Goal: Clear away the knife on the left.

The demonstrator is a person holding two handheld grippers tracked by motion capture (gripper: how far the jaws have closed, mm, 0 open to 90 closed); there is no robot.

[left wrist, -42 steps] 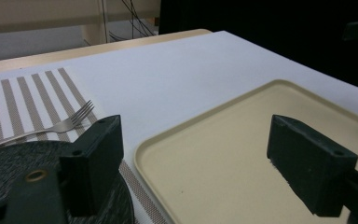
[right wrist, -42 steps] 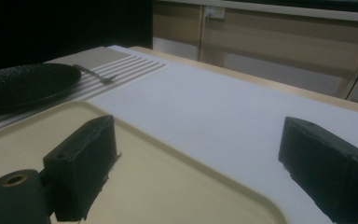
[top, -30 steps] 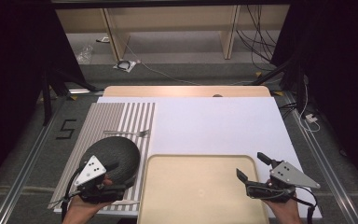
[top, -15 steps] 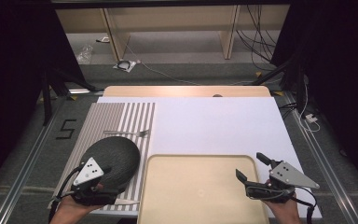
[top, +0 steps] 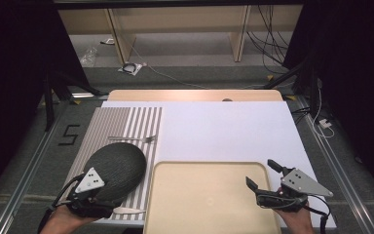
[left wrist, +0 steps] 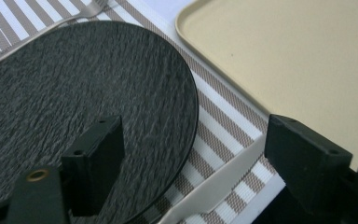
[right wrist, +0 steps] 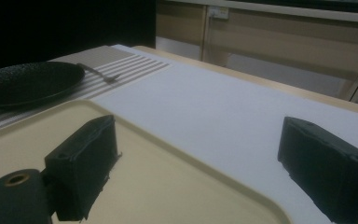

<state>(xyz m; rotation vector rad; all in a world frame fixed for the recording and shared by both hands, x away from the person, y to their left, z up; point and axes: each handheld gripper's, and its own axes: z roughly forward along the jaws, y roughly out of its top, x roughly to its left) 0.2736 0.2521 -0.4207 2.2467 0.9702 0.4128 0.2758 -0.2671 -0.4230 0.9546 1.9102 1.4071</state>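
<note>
Round black plate point(top: 118, 168), matte with a rough slate-like texture point(left wrist: 88, 102), thin-rimmed. Lying flat on the brown-and-white striped placemat point(top: 126, 122) at the near left of the table, just left of the beige tray point(top: 209, 195). Far edge close beside a silver fork point(top: 134, 139); near right edge next to a white knife point(left wrist: 214, 186).

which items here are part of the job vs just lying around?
In play:
- black plate, under the left claw, jaws apart
- striped placemat it sits on
- beige tray beside it, with the right claw open over its right edge

Lying about:
- fork beyond the plate
- white utensil by the plate's near edge
- white sheet covering the table
</note>
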